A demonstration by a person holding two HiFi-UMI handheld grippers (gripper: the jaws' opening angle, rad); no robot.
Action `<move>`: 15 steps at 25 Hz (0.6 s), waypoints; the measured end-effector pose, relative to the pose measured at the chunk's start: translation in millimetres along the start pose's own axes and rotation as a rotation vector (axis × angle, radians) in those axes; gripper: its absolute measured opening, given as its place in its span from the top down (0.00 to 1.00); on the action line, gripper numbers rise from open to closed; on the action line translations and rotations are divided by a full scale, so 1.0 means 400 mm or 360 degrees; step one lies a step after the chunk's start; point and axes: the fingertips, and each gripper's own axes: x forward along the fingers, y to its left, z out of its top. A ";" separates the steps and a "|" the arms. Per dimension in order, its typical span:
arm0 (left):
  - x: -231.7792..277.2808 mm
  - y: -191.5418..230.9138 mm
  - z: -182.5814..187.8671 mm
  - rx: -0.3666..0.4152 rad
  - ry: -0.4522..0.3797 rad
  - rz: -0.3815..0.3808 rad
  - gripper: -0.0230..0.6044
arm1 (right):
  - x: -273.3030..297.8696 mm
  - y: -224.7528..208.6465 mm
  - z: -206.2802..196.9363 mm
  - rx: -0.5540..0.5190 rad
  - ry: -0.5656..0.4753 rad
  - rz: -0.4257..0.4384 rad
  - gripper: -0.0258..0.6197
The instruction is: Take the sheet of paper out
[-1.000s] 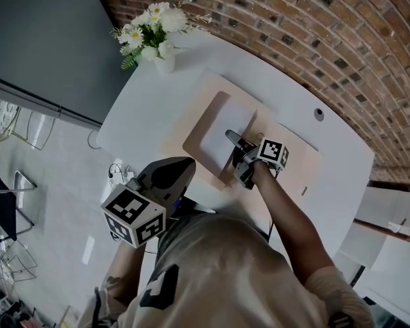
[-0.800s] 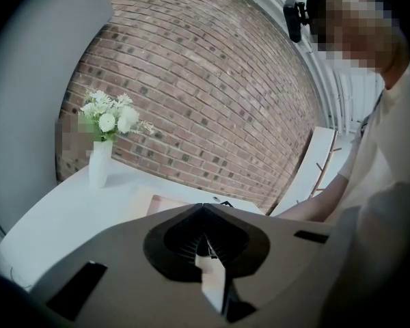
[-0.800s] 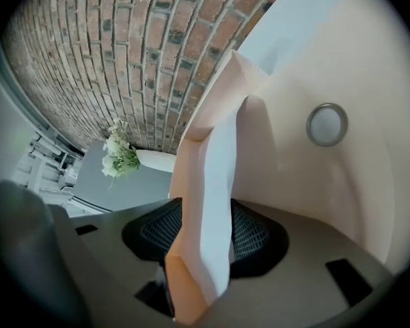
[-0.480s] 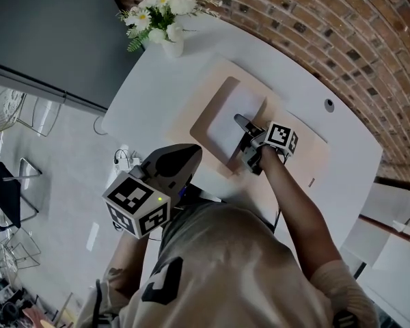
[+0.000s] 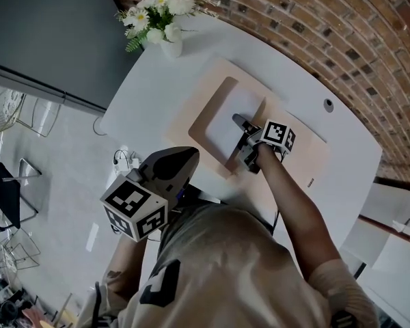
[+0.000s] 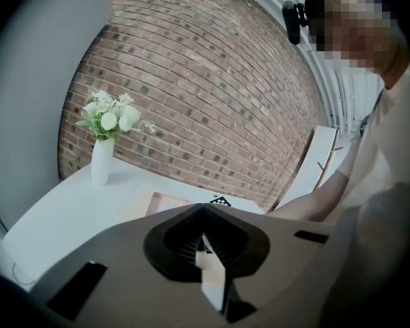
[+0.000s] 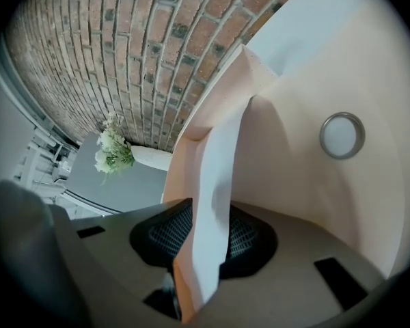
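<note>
The sheet of paper (image 5: 227, 123), white, lies in the open peach snap-button folder (image 5: 295, 157) on the white table (image 5: 147, 98). In the head view we see it resting on the folder's darker left-hand leaf. In the right gripper view its near edge is lifted and runs upright between the black ribbed pads (image 7: 249, 236), with a peach edge of the folder just beside it. The right gripper (image 5: 239, 121) meets the sheet at its right-hand margin, near the folder's fold. Its jaws are closing with the sheet between them, but pad surface shows on both sides of the paper, so we read them as not yet clamped on it. The folder's round snap button (image 7: 342, 135) sits on the peach leaf to the right of the sheet. The left gripper (image 5: 188, 157) is held off the near edge of the table, well apart from the folder. In its own view the jaws meet at the tips, clenched on nothing that we can make out. At the far corner of the table stands a white vase of white flowers (image 5: 169, 45). A round grey grommet (image 5: 328, 104) is set in the tabletop near the brick wall (image 5: 348, 26).
</note>
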 end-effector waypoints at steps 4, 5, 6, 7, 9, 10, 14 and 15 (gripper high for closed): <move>0.000 -0.004 -0.002 -0.0003 -0.0003 0.0000 0.94 | -0.002 -0.015 -0.006 -0.0020 0.0010 -0.0057 0.86; -0.001 -0.005 -0.001 -0.0003 -0.0004 -0.0001 0.94 | -0.003 -0.020 -0.009 -0.0026 0.0017 -0.0075 0.89; -0.001 -0.006 0.000 -0.0002 -0.0005 -0.0002 0.94 | -0.003 -0.022 -0.011 -0.0032 0.0024 -0.0087 0.90; -0.002 -0.006 0.001 -0.0002 -0.0006 -0.0002 0.94 | -0.003 -0.024 -0.013 -0.0039 0.0029 -0.0094 0.91; -0.004 -0.006 0.001 0.0000 -0.0008 0.0000 0.94 | -0.002 -0.025 -0.015 -0.0055 0.0035 -0.0106 0.92; -0.005 -0.005 0.001 0.0000 -0.0009 0.0002 0.94 | -0.002 -0.025 -0.015 -0.0064 0.0035 -0.0111 0.92; -0.010 -0.005 0.000 0.0000 -0.0013 0.0009 0.94 | -0.006 -0.025 -0.016 -0.0093 0.0040 -0.0130 0.92; -0.011 -0.006 0.000 0.0001 -0.0014 0.0009 0.94 | -0.007 -0.023 -0.018 -0.0100 0.0045 -0.0130 0.92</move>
